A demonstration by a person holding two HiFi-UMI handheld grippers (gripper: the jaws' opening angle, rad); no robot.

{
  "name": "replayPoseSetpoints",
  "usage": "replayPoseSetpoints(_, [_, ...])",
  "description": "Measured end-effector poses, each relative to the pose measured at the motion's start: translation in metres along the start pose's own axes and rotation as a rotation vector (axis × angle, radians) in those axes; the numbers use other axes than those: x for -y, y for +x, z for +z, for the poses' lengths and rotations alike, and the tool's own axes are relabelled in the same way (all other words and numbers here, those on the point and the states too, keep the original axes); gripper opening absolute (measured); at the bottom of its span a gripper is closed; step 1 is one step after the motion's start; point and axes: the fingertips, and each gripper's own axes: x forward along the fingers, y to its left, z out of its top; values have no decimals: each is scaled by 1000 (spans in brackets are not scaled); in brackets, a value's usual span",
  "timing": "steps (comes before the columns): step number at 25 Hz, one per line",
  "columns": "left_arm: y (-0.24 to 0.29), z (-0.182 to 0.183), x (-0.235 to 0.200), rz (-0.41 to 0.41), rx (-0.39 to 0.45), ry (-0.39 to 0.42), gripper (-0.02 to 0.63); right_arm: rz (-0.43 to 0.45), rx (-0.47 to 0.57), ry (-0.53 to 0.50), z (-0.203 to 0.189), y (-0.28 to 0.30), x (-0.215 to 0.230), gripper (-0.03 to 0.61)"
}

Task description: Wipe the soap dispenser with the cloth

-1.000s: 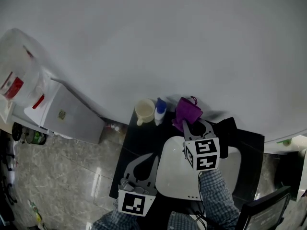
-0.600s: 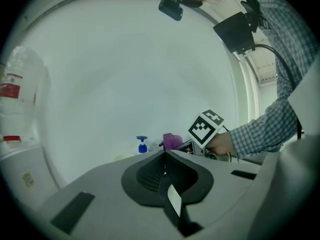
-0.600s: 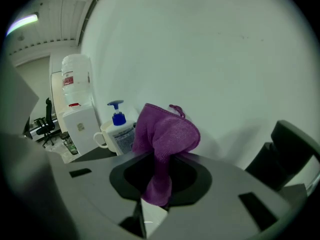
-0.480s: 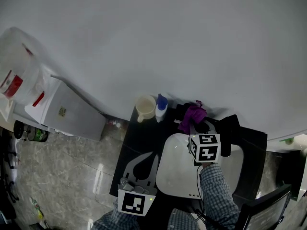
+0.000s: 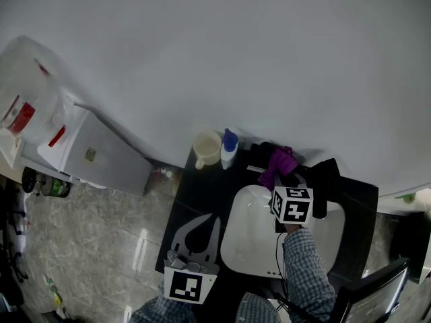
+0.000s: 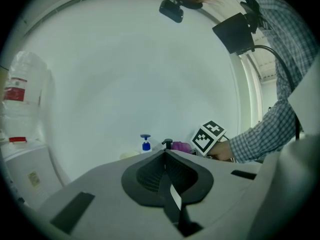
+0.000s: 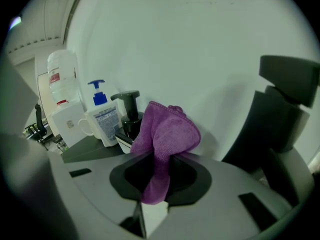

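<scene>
My right gripper (image 5: 281,179) (image 7: 159,159) is shut on a purple cloth (image 5: 280,160) (image 7: 169,134), which bunches up above its jaws. The cloth hangs right beside a black pump soap dispenser (image 7: 130,115) (image 5: 264,149) at the back of the counter; whether they touch I cannot tell. Left of it stands a white bottle with a blue pump (image 5: 229,149) (image 7: 102,118). My left gripper (image 5: 207,226) (image 6: 165,156) is held low at the counter's front, its jaws together with nothing in them, well away from the dispensers.
A cream mug (image 5: 206,148) stands left of the bottles. The white sink basin (image 5: 252,247) sits in the black counter (image 5: 195,194), with a tall black fixture (image 5: 327,186) to the right of my right gripper. A water jug (image 7: 61,76) and white cabinet (image 5: 94,157) stand far left.
My right gripper has carried the cloth to the right and towards the wall, closer behind the black dispenser. The left gripper has stayed where it was.
</scene>
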Motion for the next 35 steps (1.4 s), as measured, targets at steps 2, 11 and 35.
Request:
replayPoseSetpoints(2, [-2,-1,-4,13,3,-8,2,-26,-7,-7,-6,0,4,78])
replayPoseSetpoints(11, [-12,5,-9,44,48,-141,2,-121,130,-11,12,-59,-7,78])
replayPoseSetpoints(35, [-48,27,26,-144,140,-86,2,-191,417,65,19,-243,-60,78])
